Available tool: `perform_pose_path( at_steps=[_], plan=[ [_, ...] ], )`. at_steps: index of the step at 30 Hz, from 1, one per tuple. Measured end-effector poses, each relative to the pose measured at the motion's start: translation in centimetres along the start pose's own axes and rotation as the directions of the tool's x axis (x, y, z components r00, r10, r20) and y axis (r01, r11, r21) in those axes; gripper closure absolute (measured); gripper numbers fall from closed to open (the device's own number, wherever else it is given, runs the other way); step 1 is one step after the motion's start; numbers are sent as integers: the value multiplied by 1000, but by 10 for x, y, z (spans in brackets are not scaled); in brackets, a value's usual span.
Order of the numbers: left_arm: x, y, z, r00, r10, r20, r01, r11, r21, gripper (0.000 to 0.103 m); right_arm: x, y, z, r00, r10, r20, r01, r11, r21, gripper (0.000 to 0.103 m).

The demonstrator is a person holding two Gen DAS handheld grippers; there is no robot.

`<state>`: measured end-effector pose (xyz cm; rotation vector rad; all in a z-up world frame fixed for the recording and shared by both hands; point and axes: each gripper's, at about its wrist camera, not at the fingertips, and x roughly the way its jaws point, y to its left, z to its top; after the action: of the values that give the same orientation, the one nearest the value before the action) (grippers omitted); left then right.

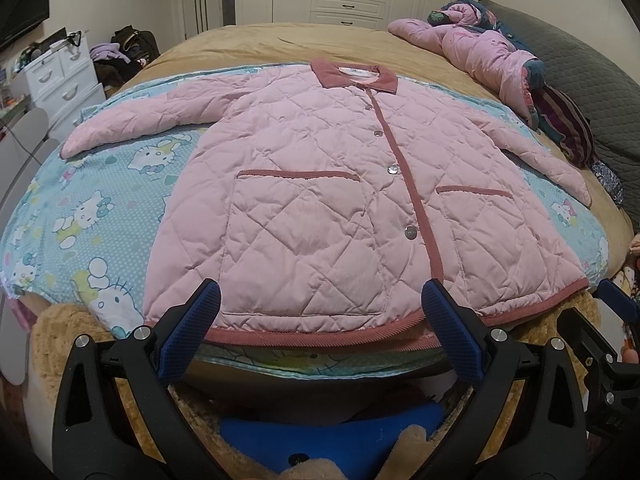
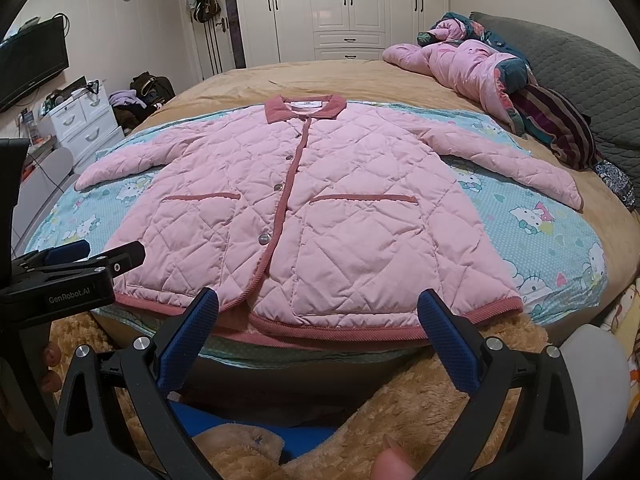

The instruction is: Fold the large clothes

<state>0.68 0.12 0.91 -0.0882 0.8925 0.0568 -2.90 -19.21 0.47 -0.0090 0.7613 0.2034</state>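
A pink quilted jacket (image 1: pixel 320 200) with a darker pink collar, trim and two pockets lies flat, front up and buttoned, sleeves spread, on a Hello Kitty sheet (image 1: pixel 100 200) on the bed. It also shows in the right wrist view (image 2: pixel 320 216). My left gripper (image 1: pixel 320 296) is open and empty, just short of the jacket's hem, left of the button placket. My right gripper (image 2: pixel 318 300) is open and empty at the hem, in front of the right pocket. The left gripper shows at the left edge of the right wrist view (image 2: pixel 108 254).
A heap of pink and patterned clothes (image 1: pixel 492 52) lies at the bed's far right by a grey pillow (image 1: pixel 592 80). White drawers (image 1: pixel 60 76) stand left of the bed, white wardrobes (image 2: pixel 344 8) behind. A tan fluffy blanket (image 2: pixel 420 412) hangs over the near bed edge.
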Motion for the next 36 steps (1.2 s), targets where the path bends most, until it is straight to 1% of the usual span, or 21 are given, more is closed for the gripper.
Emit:
perform_pose_path(
  at_steps=[8, 13, 21, 28, 36],
  plan=[
    [1, 0, 0, 1000, 0, -4, 0, 1000, -2, 9, 2, -1, 0, 1000, 0, -2, 0, 1000, 2, 4],
    [11, 4, 7, 1000, 6, -16, -6, 1000, -20, 9, 9, -3, 3, 1000, 1, -10, -1, 1000, 2, 4],
    [29, 3, 22, 999, -2, -42, 1, 999, -35, 9, 24, -11, 29, 1000, -9, -16, 10, 1000, 16, 4],
    [46, -1, 49, 999, -12, -46, 10, 999, -45, 9, 45, -19, 55, 999, -12, -31, 13, 1000, 20, 4],
    [66, -9, 92, 999, -21, -31, 20, 999, -49, 9, 68, -33, 91, 999, -15, -36, 17, 999, 48, 4]
  ],
)
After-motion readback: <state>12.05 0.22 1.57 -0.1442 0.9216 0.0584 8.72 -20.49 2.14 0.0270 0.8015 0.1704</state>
